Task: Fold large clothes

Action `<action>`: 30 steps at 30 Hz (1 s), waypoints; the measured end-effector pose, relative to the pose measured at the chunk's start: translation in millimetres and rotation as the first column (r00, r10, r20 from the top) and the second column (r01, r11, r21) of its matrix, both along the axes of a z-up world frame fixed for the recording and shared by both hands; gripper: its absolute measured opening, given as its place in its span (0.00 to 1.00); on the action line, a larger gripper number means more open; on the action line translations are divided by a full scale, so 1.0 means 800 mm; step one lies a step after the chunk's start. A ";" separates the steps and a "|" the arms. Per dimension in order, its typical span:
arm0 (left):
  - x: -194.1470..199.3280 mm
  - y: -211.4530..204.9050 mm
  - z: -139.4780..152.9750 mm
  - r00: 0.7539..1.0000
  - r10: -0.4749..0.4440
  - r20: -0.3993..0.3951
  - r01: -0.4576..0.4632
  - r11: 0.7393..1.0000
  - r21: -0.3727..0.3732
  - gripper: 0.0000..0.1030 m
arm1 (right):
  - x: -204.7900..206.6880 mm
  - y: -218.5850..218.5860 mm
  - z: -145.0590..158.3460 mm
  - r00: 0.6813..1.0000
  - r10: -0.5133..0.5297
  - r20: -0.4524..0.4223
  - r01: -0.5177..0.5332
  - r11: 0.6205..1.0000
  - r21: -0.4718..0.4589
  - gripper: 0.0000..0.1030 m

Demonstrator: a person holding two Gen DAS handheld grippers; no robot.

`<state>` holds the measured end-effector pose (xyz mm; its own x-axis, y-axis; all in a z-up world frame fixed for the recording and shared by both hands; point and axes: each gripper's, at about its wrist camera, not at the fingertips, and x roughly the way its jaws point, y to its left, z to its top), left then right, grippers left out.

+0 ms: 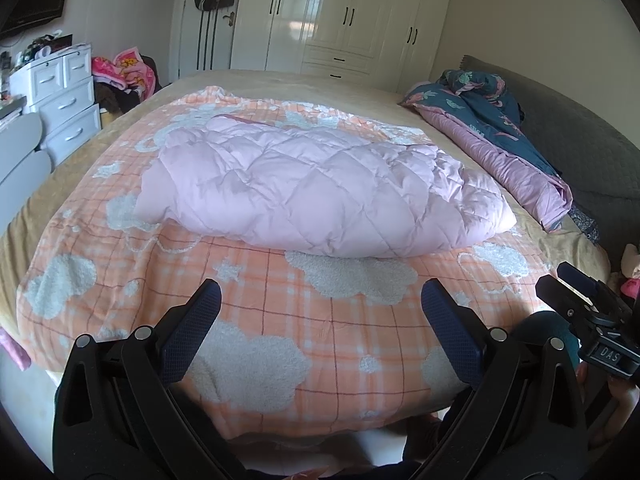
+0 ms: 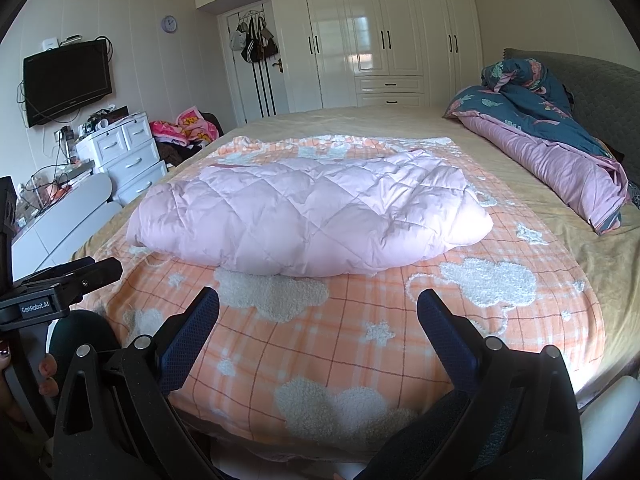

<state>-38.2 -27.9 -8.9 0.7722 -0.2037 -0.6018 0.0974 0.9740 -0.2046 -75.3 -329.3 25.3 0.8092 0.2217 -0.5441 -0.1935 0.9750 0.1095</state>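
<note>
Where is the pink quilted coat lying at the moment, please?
The pink coat lies mid-bed on the orange checked blanket, ahead of both open grippers, with the blue bedding on its right.

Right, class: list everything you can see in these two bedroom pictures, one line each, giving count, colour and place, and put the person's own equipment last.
Quilted coat: one, pale pink, folded, middle of blanket.
Blanket: one, orange check with white clouds, spread on bed.
Bed: one, beige cover, fills the room's centre.
Duvet: one, dark blue and mauve, bunched at right by grey headboard.
Wardrobe: one, glossy white, far wall.
Drawers: one unit, white, left.
Television: one, black, left wall.
Clock: one, on wall.
Bags: several, hanging on door.
Left hand-held gripper: black, open, empty.
Right hand-held gripper: black, open, empty.
</note>
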 end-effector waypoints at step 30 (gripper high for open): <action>-0.002 0.002 -0.001 1.000 -0.018 -0.005 0.018 1.000 0.001 0.91 | -0.002 0.003 0.005 1.000 0.003 0.003 -0.003 1.000 -0.005 0.96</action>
